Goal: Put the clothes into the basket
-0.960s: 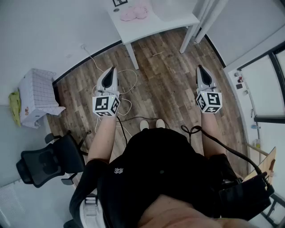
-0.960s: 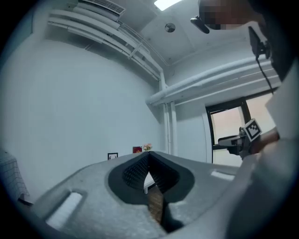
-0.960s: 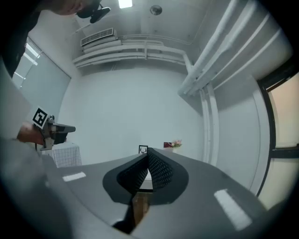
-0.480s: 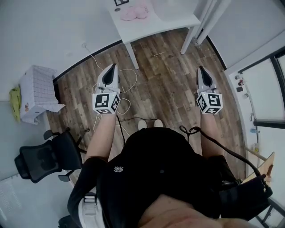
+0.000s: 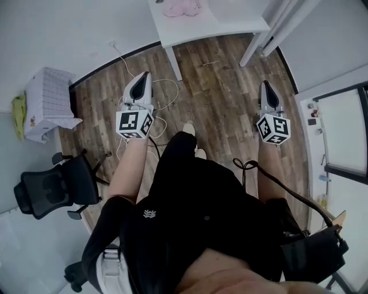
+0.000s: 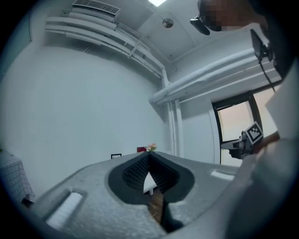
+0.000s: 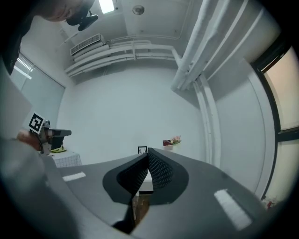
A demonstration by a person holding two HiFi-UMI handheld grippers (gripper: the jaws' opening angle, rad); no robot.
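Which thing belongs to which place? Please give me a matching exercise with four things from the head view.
Things:
1 pink clothes
2 black office chair
3 left gripper
4 yellow-green cloth

Places:
A held over the wooden floor
B by the white checked container
C on the white table
D at the picture's lower left

Pairs: 1-C, 2-D, 3-A, 4-B.

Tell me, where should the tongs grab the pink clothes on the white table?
Probably a raised fold on top of the pink clothes, coming down from above: they lie in a soft, bunched heap flat on the table.
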